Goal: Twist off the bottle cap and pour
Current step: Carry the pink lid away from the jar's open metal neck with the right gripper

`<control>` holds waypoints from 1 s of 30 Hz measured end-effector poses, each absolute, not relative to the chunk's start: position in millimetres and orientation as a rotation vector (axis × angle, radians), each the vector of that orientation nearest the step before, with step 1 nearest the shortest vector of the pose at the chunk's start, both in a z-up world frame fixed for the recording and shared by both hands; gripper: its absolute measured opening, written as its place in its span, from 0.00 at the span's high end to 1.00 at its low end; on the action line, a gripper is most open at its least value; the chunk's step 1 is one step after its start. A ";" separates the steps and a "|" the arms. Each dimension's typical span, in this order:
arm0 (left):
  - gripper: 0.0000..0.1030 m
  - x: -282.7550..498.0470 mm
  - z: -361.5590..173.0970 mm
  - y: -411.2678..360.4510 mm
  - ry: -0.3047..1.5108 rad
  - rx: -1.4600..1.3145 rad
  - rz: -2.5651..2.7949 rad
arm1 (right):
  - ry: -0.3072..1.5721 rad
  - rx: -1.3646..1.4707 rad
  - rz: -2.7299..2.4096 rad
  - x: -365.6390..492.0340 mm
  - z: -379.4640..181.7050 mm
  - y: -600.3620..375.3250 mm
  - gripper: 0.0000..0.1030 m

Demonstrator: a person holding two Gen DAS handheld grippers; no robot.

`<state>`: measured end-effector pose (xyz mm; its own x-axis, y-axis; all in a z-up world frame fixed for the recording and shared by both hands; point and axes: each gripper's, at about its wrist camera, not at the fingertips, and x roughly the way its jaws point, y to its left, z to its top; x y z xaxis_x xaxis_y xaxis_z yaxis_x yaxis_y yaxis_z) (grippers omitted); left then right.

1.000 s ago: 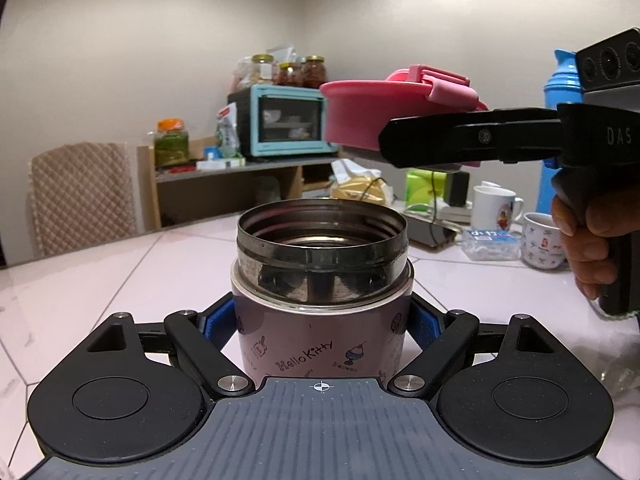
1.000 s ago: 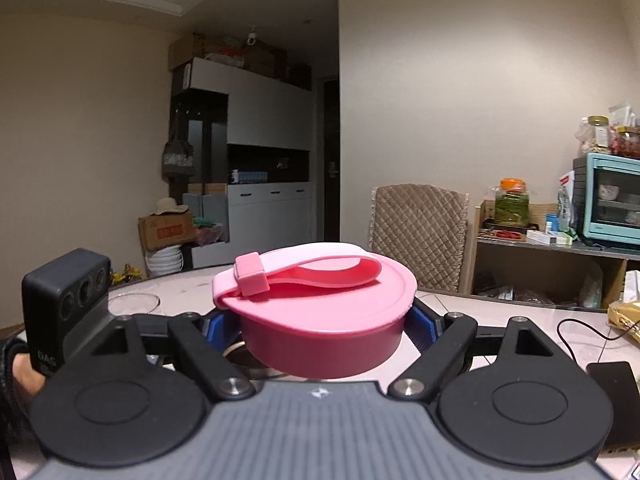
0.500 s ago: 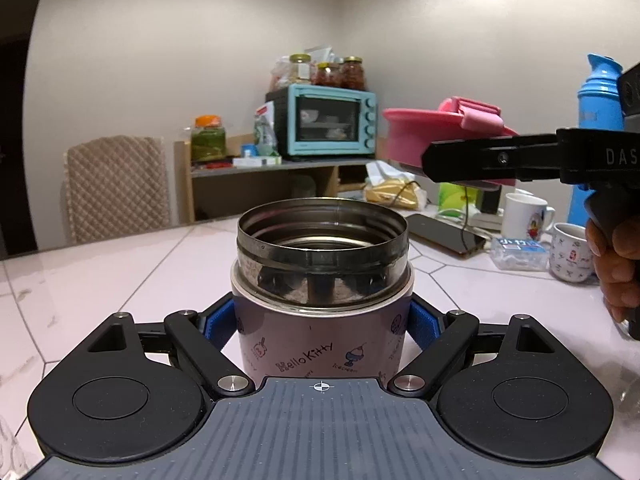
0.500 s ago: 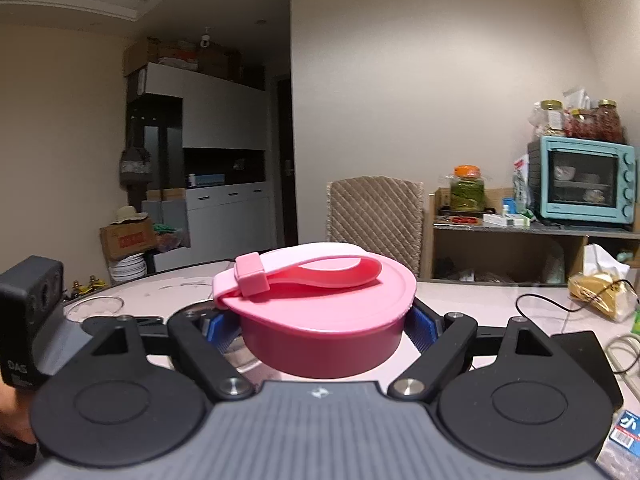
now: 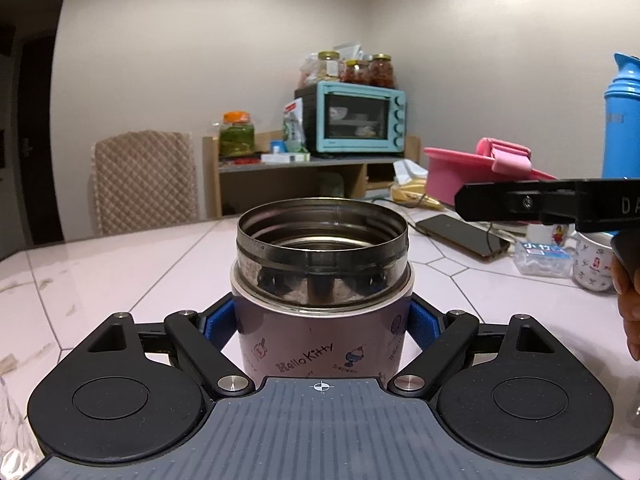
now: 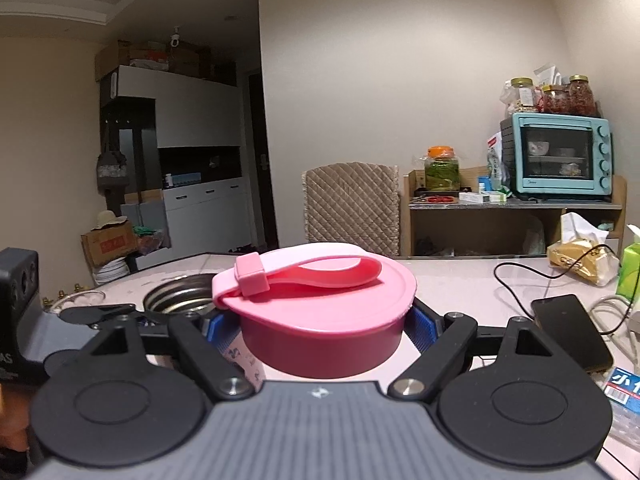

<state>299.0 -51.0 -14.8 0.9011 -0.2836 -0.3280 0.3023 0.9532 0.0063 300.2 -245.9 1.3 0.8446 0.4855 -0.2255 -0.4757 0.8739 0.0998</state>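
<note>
Fingers (image 5: 224,322) of the left gripper (image 5: 320,320) are clamping the flask (image 5: 320,304) upright on the worktop (image 5: 120,264), steadying its uncapped steel mouth. At about 2 o'clock from that mouth, the right gripper (image 6: 320,320) is clenching the pink cap (image 6: 320,312) level and clear of the rim, probably to park it aside so pouring can follow.

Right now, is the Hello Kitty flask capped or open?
Open. The flask shows its bare steel threaded mouth, gripped by the left claw; the right claw holds the pink lid off beside it.
</note>
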 end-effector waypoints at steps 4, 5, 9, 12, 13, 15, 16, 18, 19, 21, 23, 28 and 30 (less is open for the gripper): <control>0.13 297.9 -15.0 -52.3 0.328 0.053 -0.289 | 0.255 0.043 0.491 298.4 -2.9 -248.1 0.18; 0.13 297.6 -15.1 -52.7 0.327 0.053 -0.285 | 0.258 0.044 0.486 297.9 -4.3 -248.7 0.18; 0.13 296.7 -15.8 -53.3 0.325 0.048 -0.273 | 0.263 0.051 0.464 296.2 -7.5 -250.2 0.18; 0.13 295.8 -17.0 -53.2 0.325 0.047 -0.267 | 0.269 0.056 0.461 296.3 -9.6 -251.3 0.18; 0.13 295.7 -17.1 -53.5 0.326 0.045 -0.265 | 0.269 0.054 0.458 296.5 -10.2 -251.3 0.18; 0.13 295.8 -17.1 -54.9 0.326 0.043 -0.258 | 0.270 0.049 0.451 296.1 -11.2 -251.1 0.18; 0.13 295.8 -17.0 -55.6 0.326 0.042 -0.255 | 0.273 0.049 0.447 296.2 -11.9 -251.3 0.18; 0.13 295.8 -17.2 -56.6 0.326 0.040 -0.250 | 0.279 0.047 0.440 296.7 -13.3 -251.5 0.18; 0.13 295.7 -17.1 -57.4 0.325 0.039 -0.246 | 0.283 0.044 0.437 297.5 -14.1 -251.4 0.18; 0.13 295.3 -17.4 -58.3 0.323 0.037 -0.240 | 0.288 0.049 0.438 298.0 -15.3 -252.4 0.18; 0.13 294.7 -18.1 -59.2 0.320 0.035 -0.233 | 0.291 0.050 0.435 298.1 -16.1 -253.4 0.18; 0.13 293.9 -19.0 -61.8 0.320 0.032 -0.220 | 0.298 0.052 0.424 298.1 -18.5 -255.2 0.17; 0.13 294.0 -19.2 -62.6 0.319 0.032 -0.217 | 0.301 0.051 0.423 298.1 -18.9 -255.0 0.17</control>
<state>294.0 -62.6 -19.2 0.9265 -0.2066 -0.3145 0.2167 0.9762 -0.0029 298.1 -255.0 -18.9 0.8683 0.4115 -0.2771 -0.3965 0.9113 0.1110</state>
